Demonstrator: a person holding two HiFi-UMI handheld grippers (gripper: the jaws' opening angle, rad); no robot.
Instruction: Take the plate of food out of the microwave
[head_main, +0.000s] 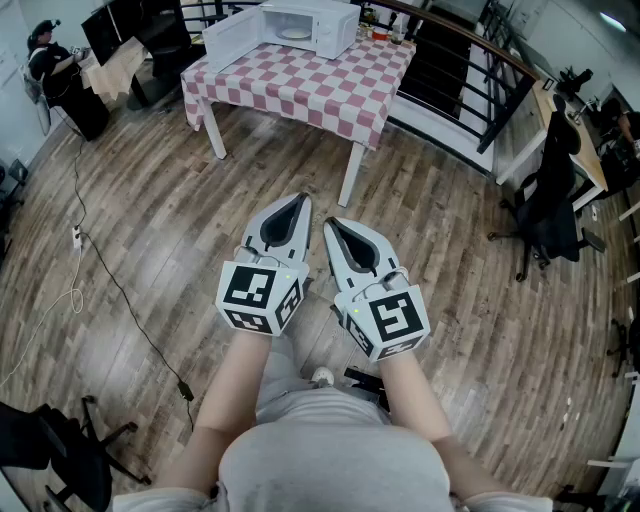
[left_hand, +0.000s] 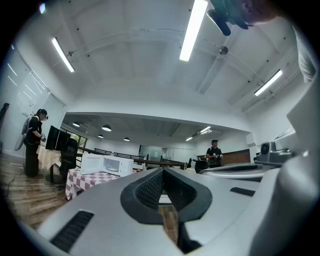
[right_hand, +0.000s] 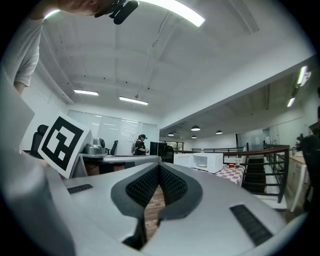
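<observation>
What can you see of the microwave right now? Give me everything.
The microwave is a white, boxy countertop unit. It stands upright on the far side of the table, which is covered with a red-and-white checked cloth. Its door is swung wide open to the left, showing a pale cavity with a plate lying flat inside. Any food on the plate is too small to make out. Only the table touches the microwave.

Counts:
- 2 hand-held grippers, lower centre: left hand-held gripper (head_main: 300, 203), right hand-held gripper (head_main: 331, 226).
- 1 microwave (head_main: 300, 28), top centre.
- 1 plate (head_main: 294, 33) inside it.
- 1 bench (head_main: 320, 85) w/ checked cloth.
- 2 clear office chairs: right chair (head_main: 555, 205), lower-left chair (head_main: 60, 455). More at right edge, can't count.
- 2 bystanders (left_hand: 34, 140) and (left_hand: 214, 150), left gripper view.
- 1 floor cable (head_main: 120, 290).
</observation>
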